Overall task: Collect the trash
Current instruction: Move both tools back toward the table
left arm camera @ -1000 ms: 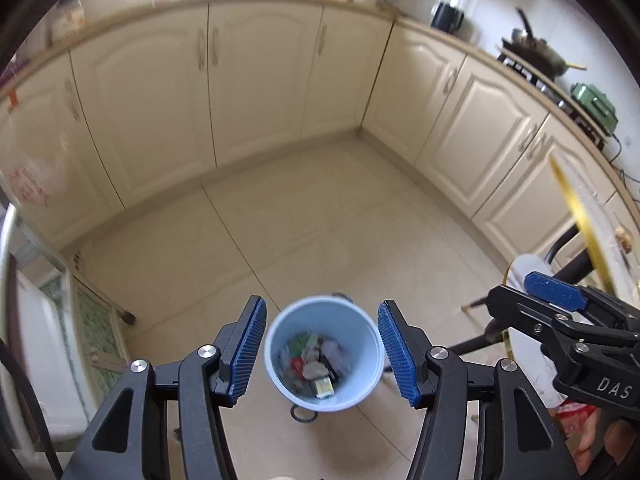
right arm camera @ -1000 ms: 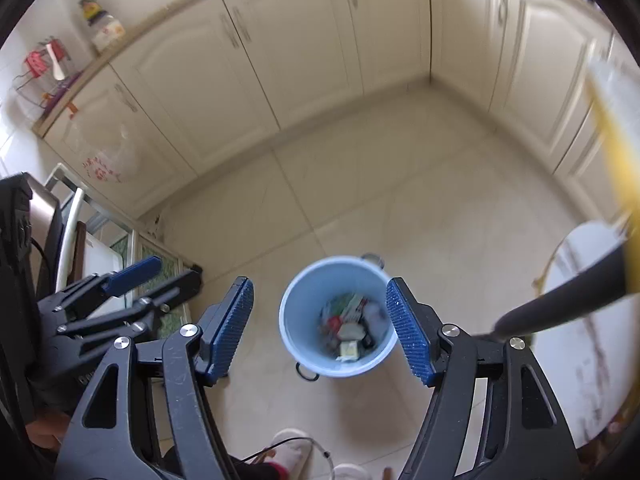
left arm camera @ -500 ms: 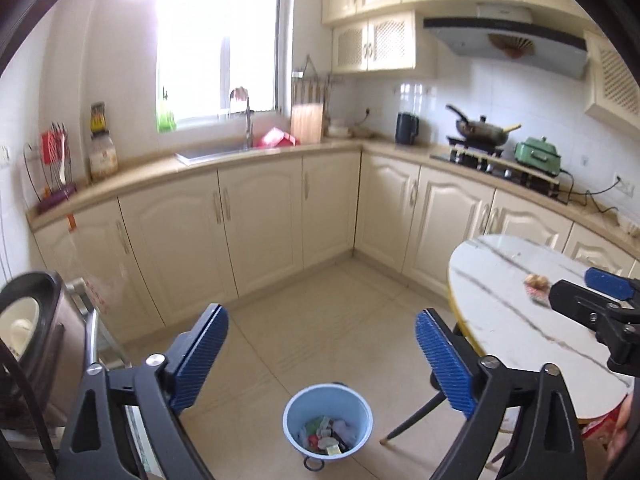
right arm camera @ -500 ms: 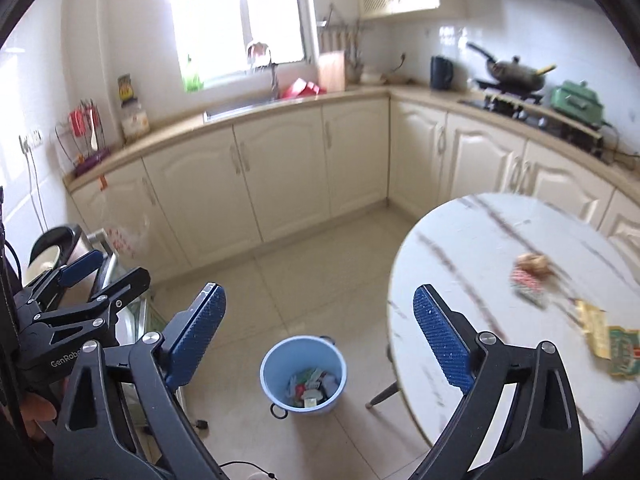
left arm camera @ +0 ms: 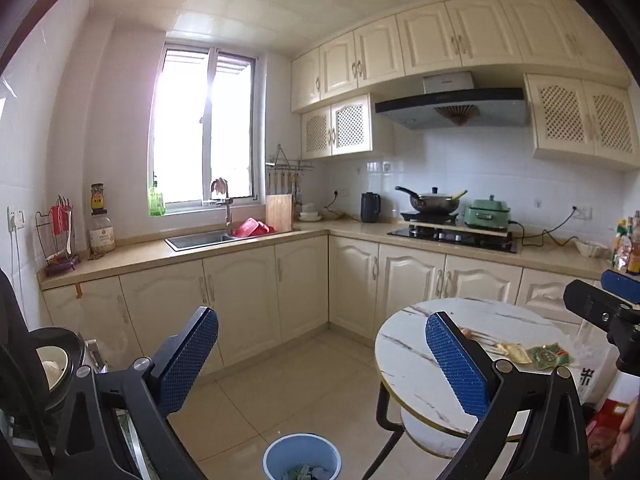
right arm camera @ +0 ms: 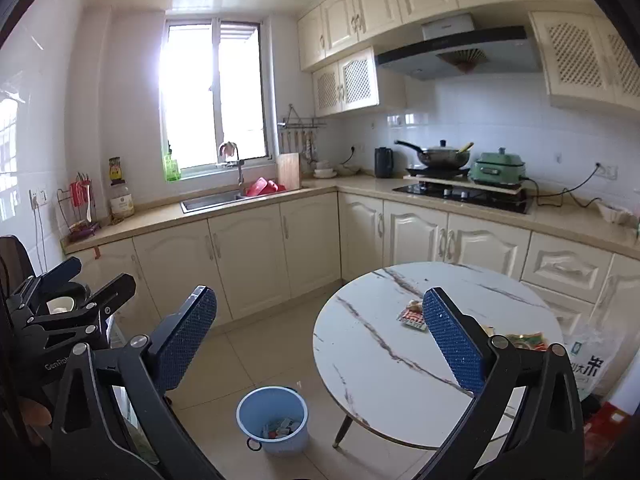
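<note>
A light blue bin (right arm camera: 273,420) with several bits of trash inside stands on the tiled floor left of a round white marble table (right arm camera: 384,376). It also shows in the left wrist view (left arm camera: 302,458). On the table lie a red and white blister pack (right arm camera: 411,318) and green and yellow wrappers (left arm camera: 546,356). My left gripper (left arm camera: 320,360) is open and empty, held high above the floor. My right gripper (right arm camera: 318,340) is open and empty, left of the table's trash. Each gripper shows at the edge of the other's view.
Cream cabinets (right arm camera: 248,252) and a counter with a sink (right arm camera: 210,200) and a stove (right arm camera: 464,194) run along the far walls. A rice cooker (left arm camera: 52,368) sits at the left. A white sack (right arm camera: 592,360) stands right of the table.
Both grippers have tilted up from looking down at the bin to looking across the kitchen. Their jaws have opened wider. The table and its trash have come into view.
</note>
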`<state>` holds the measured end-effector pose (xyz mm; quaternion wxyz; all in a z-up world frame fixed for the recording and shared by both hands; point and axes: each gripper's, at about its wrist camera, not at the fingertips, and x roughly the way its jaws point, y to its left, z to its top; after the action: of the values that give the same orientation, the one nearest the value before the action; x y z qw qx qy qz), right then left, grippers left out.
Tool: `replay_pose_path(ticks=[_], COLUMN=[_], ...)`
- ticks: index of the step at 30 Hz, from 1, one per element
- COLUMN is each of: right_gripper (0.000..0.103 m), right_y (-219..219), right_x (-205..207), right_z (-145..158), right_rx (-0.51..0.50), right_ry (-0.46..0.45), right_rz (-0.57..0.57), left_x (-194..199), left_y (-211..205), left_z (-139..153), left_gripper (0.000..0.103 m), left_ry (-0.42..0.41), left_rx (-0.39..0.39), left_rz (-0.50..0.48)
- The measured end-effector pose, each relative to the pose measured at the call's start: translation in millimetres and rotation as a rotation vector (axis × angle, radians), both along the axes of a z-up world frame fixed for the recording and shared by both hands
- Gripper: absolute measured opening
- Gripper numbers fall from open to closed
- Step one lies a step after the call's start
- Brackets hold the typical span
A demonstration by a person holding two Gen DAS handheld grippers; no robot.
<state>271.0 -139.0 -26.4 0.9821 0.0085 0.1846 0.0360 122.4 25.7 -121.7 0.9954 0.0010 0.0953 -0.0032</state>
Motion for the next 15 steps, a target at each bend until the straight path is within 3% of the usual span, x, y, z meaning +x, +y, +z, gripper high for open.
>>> replay_pose_path(ticks=[4,8,15], right_gripper=[0.103,0.103,0.103], right_y=[-12.7,-22.4,-34.6], right_x=[-28.1,-48.8,-58.8], right_z=[19.1,31.2,35.7], right_rx=[-0.007,-0.012,-0.009], right_ry=[-0.065,-0.114,-0.131], right_rz=[-0.058,-0.091,-0.11], left_x=[-55.6,-86.7,-87.9], left_y=[1.2,3.1,13.1], left_z=[-16.9,-27.5,-42.2], left_gripper=[0.102,0.102,0.102], left_ry=[-0.056,-0.086,-0.079], left_rx=[0.003,0.015,0.024], left_rz=[-0.034,-0.065,-0.083])
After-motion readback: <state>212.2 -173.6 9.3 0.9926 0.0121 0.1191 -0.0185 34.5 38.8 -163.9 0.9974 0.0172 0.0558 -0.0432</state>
